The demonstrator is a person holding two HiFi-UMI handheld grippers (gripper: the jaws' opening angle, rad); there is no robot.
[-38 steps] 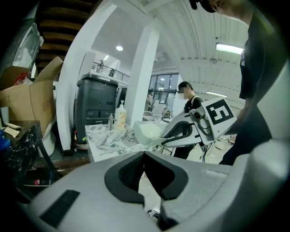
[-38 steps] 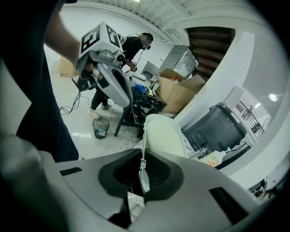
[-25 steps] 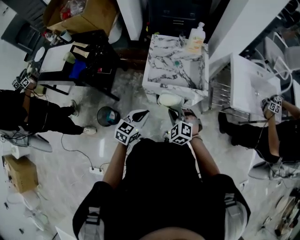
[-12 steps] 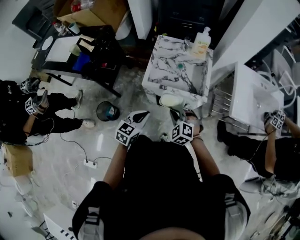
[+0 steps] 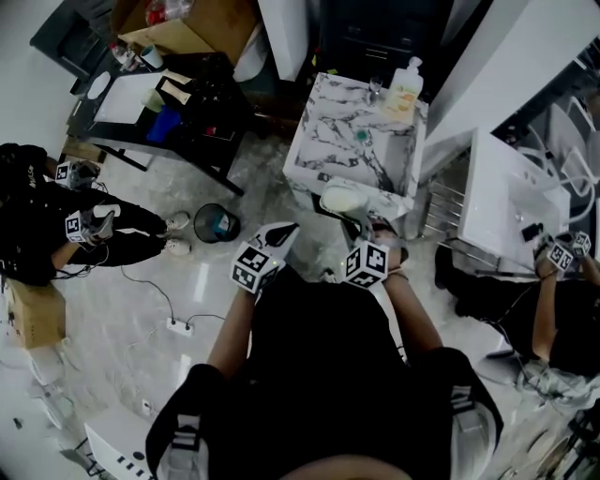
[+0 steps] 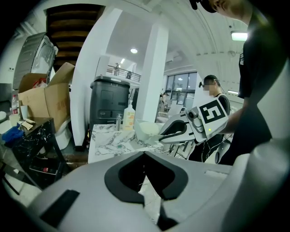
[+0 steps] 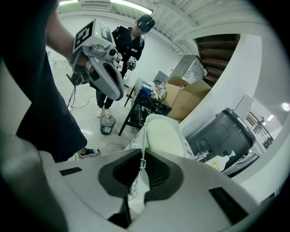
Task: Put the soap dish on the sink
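Note:
A pale green soap dish (image 5: 339,199) hangs just before the front edge of the marble sink (image 5: 328,141), with my right gripper (image 5: 351,223) shut on its rim. In the right gripper view the soap dish (image 7: 164,136) stands on edge between the jaws of my right gripper (image 7: 141,170). My left gripper (image 5: 284,230) is held to the dish's left, shut and holding nothing. The left gripper view looks past my left gripper (image 6: 145,156) at the sink (image 6: 108,140), the soap dish (image 6: 147,130) and the right gripper (image 6: 174,132). A soap bottle (image 5: 404,86) stands at the sink's far corner.
A black bin (image 5: 217,224) stands on the floor left of the sink. A black table (image 5: 173,108) and a cardboard box (image 5: 178,23) are at the far left. A white cabinet (image 5: 511,202) is on the right. Other people with grippers stand at both sides. A power strip (image 5: 178,326) lies on the floor.
Both grippers and the soap dish have hardly moved. The view has shifted slightly, and the people at the left and right have changed position.

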